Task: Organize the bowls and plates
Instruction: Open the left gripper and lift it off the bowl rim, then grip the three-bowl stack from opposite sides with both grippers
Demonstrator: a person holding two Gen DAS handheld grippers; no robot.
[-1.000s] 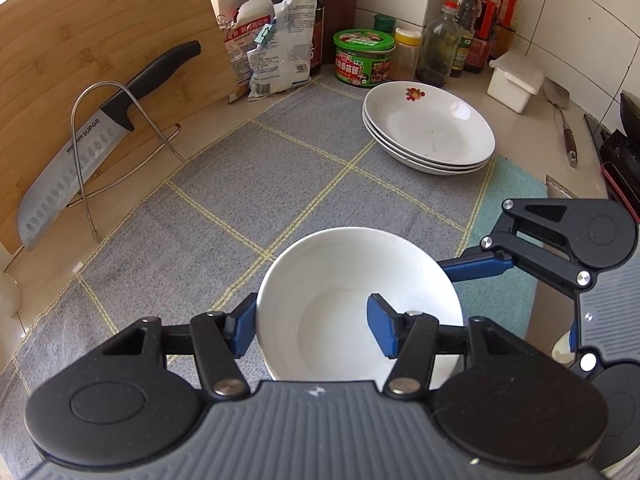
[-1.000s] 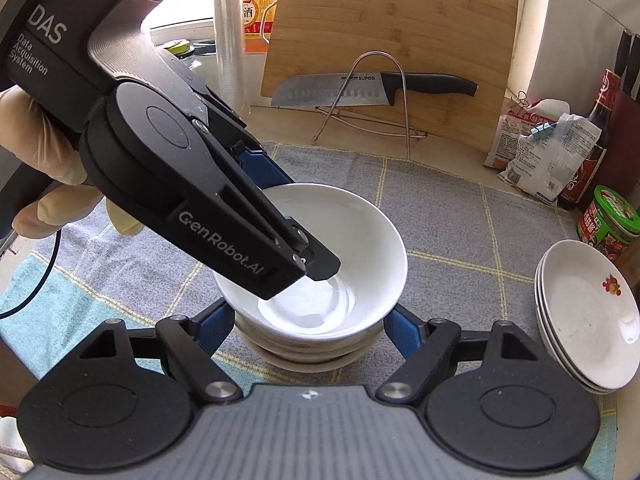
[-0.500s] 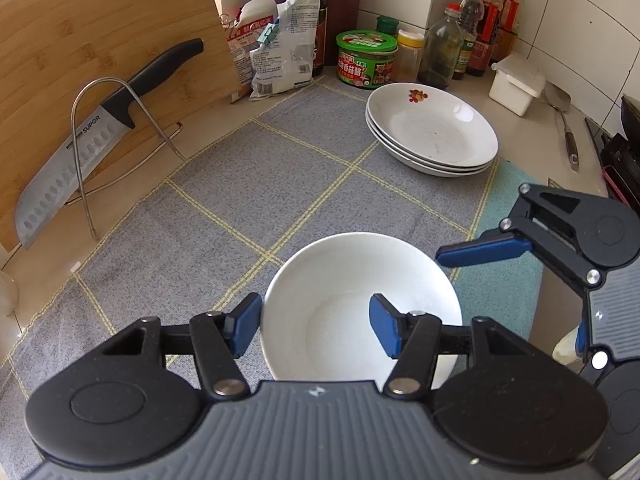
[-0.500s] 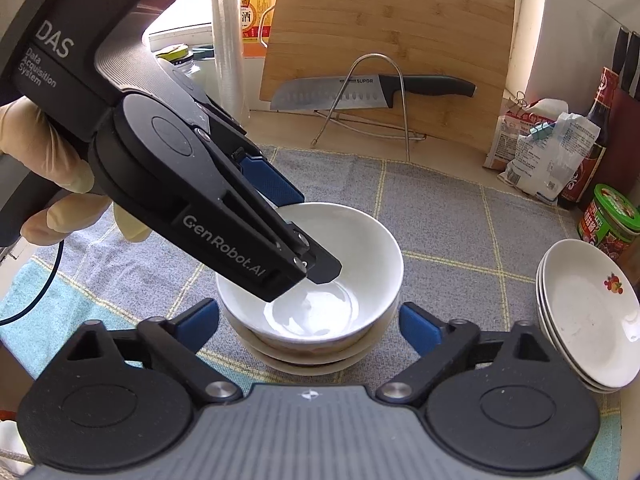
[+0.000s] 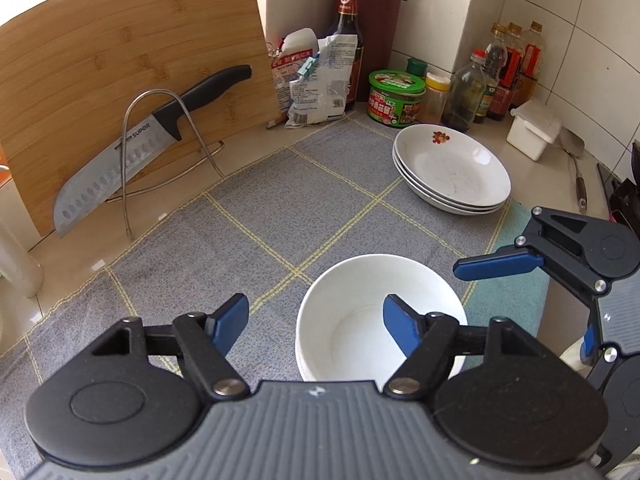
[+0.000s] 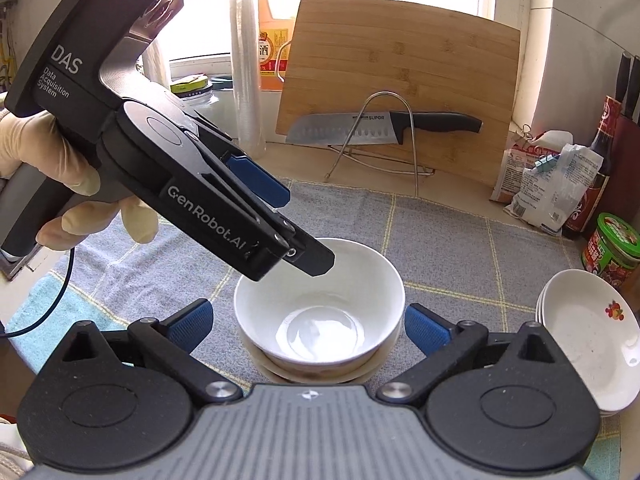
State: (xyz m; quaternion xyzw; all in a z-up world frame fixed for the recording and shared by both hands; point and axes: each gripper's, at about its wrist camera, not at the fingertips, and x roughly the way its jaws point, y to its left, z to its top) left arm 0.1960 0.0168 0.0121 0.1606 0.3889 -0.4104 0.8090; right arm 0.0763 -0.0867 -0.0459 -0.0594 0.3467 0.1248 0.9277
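Observation:
A stack of white bowls [image 5: 380,320] [image 6: 320,304] sits on the grey checked mat [image 5: 280,208]. A stack of white plates [image 5: 452,168] [image 6: 580,332] with a red flower print sits at the mat's far right. My left gripper [image 5: 316,320] is open and empty, above the bowl stack's left rim; it also shows in the right wrist view [image 6: 288,228]. My right gripper [image 6: 306,326] is open wide and empty, its fingers on either side of the bowl stack without touching; it shows in the left wrist view [image 5: 520,300].
A knife [image 5: 148,140] rests on a wire rack against a bamboo cutting board [image 5: 120,60]. Bags [image 5: 316,76], sauce bottles [image 5: 500,72], a green-lidded jar [image 5: 396,98] and a white box [image 5: 534,128] line the wall. A teal cloth [image 5: 512,292] lies beside the mat.
My left gripper has opened wider and lifted up and back from the top bowl. My right gripper has opened wider and pulled back from the bowl stack.

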